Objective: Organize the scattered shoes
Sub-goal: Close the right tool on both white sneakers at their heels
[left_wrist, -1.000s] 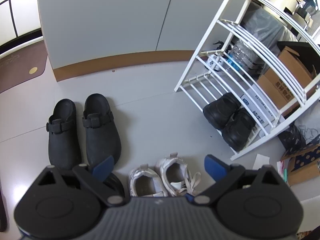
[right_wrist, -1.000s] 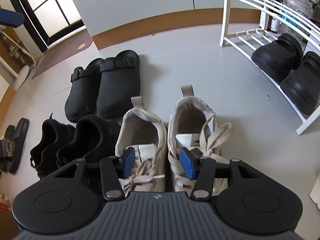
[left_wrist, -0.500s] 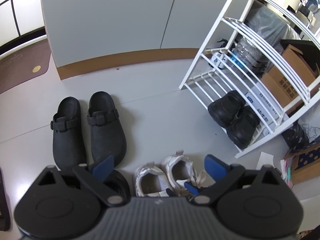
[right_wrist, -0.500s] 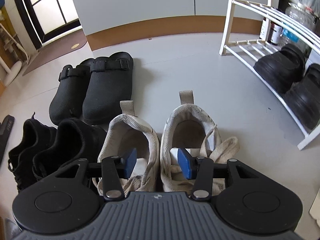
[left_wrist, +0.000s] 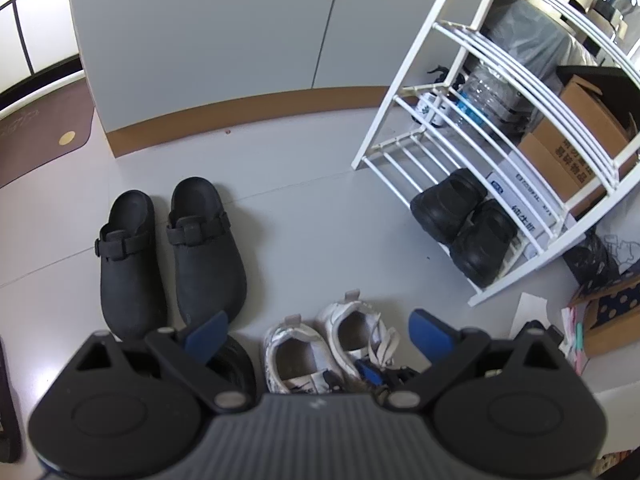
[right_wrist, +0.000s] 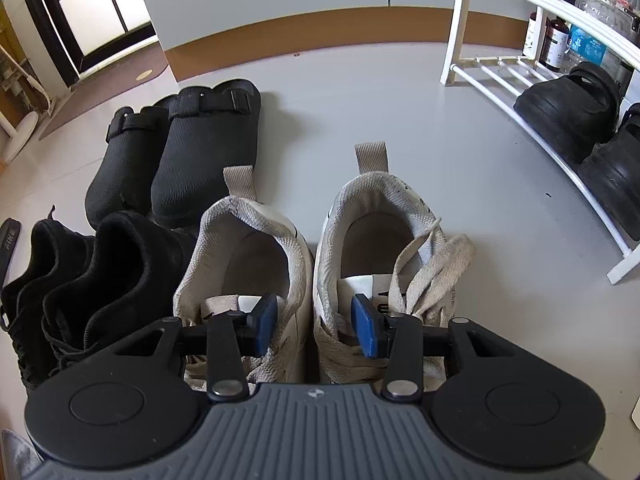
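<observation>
A pair of white sneakers (right_wrist: 384,232) stands on the grey floor, heels pointing away from me. My right gripper (right_wrist: 314,322) has one blue pad inside each sneaker and pinches their two inner walls together. In the left wrist view the same sneakers (left_wrist: 352,320) lie far below my left gripper (left_wrist: 320,332), which hangs open and holds nothing. Black clogs (left_wrist: 208,248) sit side by side to the left. Black sneakers (right_wrist: 100,272) rest beside the white pair. A white shoe rack (left_wrist: 492,92) on the right holds black chunky shoes (left_wrist: 460,216) on its lowest shelf.
Cardboard boxes (left_wrist: 576,148) and a water bottle (left_wrist: 484,92) stand behind the rack. A brown doormat (left_wrist: 40,132) lies at the far left by the door. A black sandal (right_wrist: 10,236) lies left of the black sneakers. Paper (left_wrist: 532,312) and a dotted box (left_wrist: 612,312) lie at the right.
My right gripper's pads have dropped into the two white sneakers and drawn closer together on their inner walls. My left gripper has risen, so the floor looks farther away.
</observation>
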Demonstrator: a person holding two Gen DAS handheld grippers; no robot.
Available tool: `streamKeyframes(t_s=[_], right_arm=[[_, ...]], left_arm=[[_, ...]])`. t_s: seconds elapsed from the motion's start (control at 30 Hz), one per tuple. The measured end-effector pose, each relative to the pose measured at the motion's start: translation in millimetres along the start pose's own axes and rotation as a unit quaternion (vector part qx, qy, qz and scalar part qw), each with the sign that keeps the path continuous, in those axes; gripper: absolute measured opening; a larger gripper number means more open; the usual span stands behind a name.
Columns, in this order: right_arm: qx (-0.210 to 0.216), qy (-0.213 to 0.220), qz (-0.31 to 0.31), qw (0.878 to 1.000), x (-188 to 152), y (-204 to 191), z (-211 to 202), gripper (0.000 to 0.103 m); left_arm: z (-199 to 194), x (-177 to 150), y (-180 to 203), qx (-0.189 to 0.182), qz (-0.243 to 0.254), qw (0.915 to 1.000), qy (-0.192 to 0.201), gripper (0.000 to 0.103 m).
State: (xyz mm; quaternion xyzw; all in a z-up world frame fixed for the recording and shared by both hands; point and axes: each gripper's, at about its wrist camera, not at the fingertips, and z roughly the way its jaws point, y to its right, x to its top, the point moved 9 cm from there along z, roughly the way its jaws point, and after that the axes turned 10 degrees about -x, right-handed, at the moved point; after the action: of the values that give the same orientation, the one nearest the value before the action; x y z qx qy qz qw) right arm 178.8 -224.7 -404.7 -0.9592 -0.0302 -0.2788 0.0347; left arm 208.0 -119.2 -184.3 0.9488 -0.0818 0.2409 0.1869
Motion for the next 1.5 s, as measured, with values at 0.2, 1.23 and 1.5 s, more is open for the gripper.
streamKeyframes(t_s=[0.2,1.23,1.5], right_arm=[[0.000,0.002,0.018,1.000,-3.9,-0.3,4.6,0.045],[-0.010,-0.016,-0.035,0.999,-13.7,-9.8,18.1,0.036],[-0.016,-0.011,-0.029,0.999,-15.2,-4.0,11.3,0.022]], left_arm=[[4.8,-3.4,-4.9,0.007,-0.001,0.9999,-0.009,0.099],[1.2,-1.6,-10.6,0.003,-0.013,0.9999,-0.006,0.099],[-1.9,0.4,-13.1,0.002,-0.017,0.9999,-0.002,0.099]])
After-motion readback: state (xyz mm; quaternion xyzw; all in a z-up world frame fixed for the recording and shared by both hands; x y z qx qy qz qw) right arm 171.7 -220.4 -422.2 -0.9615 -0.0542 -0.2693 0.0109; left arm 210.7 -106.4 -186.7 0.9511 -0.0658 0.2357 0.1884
